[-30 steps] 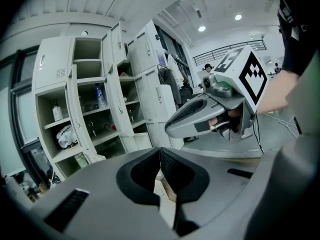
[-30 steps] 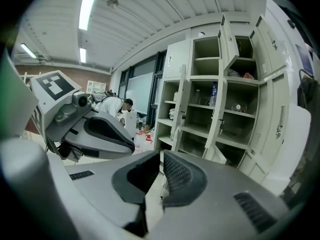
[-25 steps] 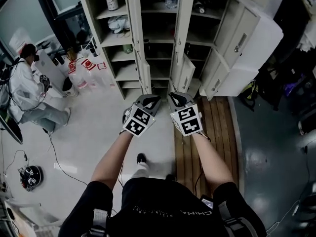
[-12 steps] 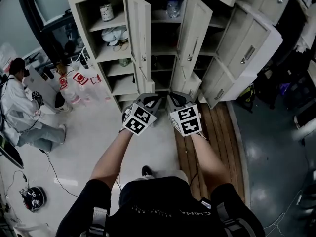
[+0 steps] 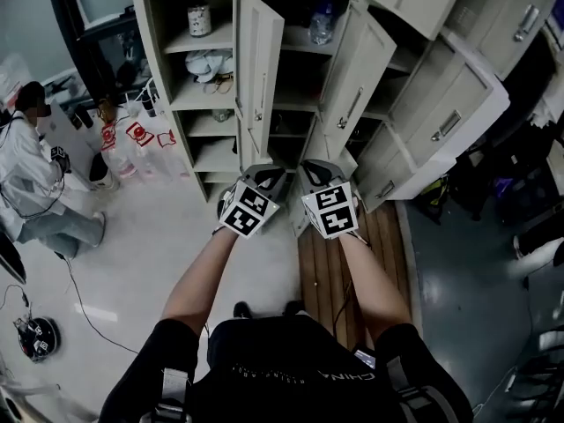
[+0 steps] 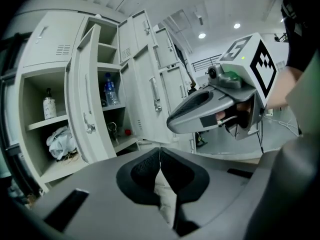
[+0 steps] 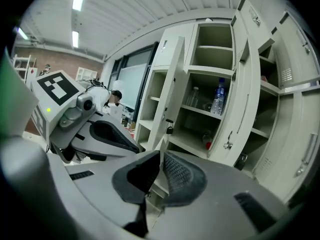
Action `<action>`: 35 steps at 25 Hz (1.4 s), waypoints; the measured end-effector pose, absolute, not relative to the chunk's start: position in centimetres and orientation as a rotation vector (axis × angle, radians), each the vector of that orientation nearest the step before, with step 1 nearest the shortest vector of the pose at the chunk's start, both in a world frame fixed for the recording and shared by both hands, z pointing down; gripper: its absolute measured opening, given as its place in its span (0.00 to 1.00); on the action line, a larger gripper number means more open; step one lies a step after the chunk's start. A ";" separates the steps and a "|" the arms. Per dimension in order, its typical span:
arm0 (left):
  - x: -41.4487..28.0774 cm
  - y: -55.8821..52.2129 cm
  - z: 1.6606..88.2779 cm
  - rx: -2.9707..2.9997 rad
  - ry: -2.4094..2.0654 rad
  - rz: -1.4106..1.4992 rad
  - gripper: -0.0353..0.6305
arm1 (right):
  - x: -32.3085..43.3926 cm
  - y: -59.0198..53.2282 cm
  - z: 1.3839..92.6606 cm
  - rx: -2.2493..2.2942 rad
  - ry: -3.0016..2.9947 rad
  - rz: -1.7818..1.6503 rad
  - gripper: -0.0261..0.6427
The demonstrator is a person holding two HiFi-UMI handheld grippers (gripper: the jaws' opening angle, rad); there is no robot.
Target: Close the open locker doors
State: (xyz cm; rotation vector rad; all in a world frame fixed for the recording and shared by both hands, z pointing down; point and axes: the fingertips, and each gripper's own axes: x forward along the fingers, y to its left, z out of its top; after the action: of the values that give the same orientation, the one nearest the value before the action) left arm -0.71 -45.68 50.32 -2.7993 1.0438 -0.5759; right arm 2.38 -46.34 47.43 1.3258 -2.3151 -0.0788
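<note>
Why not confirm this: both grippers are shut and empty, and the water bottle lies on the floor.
No: the water bottle stands on a locker shelf, per the right gripper view. The left gripper and right gripper are shut and empty.

Locker shelves (image 5: 201, 102) carry a jar (image 5: 199, 19), a white bundle (image 5: 210, 63) below it, and a water bottle (image 5: 322, 21) in the next compartment. A wooden board (image 5: 319, 271) lies on the pale floor (image 5: 150, 236) in front of them.
</note>
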 end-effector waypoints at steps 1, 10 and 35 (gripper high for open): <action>-0.5 -46.0 50.0 -2.795 1.059 -0.570 0.09 | 2.7 -46.7 47.2 1.321 -2.313 -0.085 0.11; 0.7 -47.2 47.8 -2.741 1.113 -0.553 0.08 | 4.7 -47.7 46.0 1.299 -2.332 -0.127 0.11; 4.6 -47.6 36.7 -2.585 0.981 -0.502 0.09 | 6.6 -47.1 35.4 1.340 -2.397 -0.269 0.11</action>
State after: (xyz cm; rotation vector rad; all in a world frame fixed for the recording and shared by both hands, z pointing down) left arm 4.61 -47.57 36.72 -2.5852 0.9809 -0.5018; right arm 6.62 -47.06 35.36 1.3398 -2.3969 -0.2691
